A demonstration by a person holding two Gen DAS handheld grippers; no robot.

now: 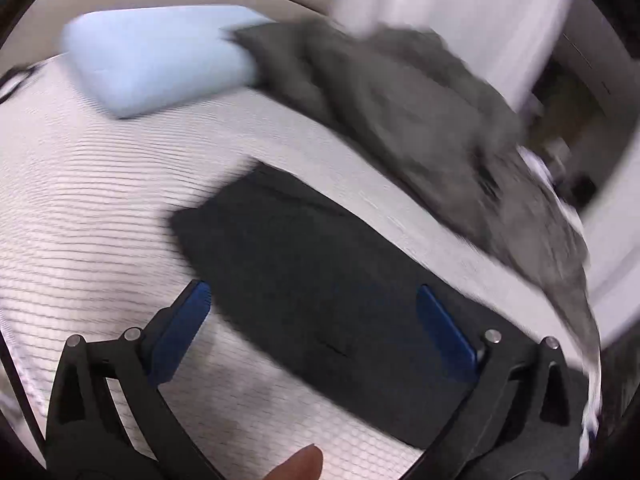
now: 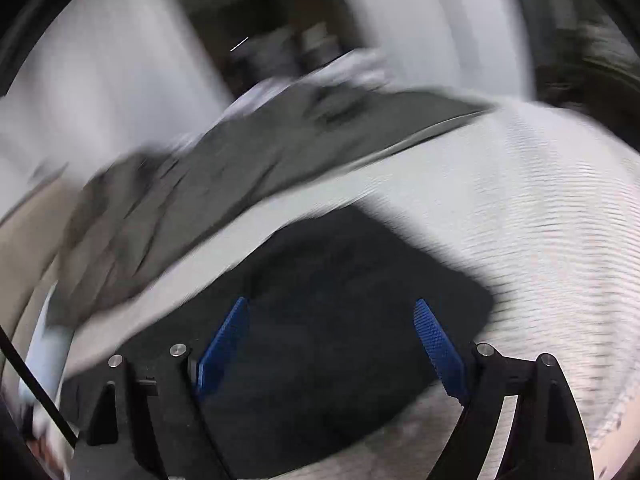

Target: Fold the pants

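Dark pants (image 1: 304, 276) lie folded into a flat rectangle on the white ribbed bedcover (image 1: 80, 208). My left gripper (image 1: 314, 296) hangs above their near left part, its jaws wide open, blue pads (image 1: 180, 332) apart and nothing between them. In the right wrist view the same folded pants (image 2: 360, 272) lie under my right gripper (image 2: 332, 308), which is also open and empty, its blue pads (image 2: 438, 344) clear of the cloth. Both views are blurred by motion.
A crumpled grey garment (image 1: 400, 112) lies behind the pants, seen also as the grey garment (image 2: 200, 168). A pale blue pillow (image 1: 156, 56) rests at the far left. A person's fingertip (image 1: 300, 464) shows at the bottom. The bed's edge and a dark room lie beyond.
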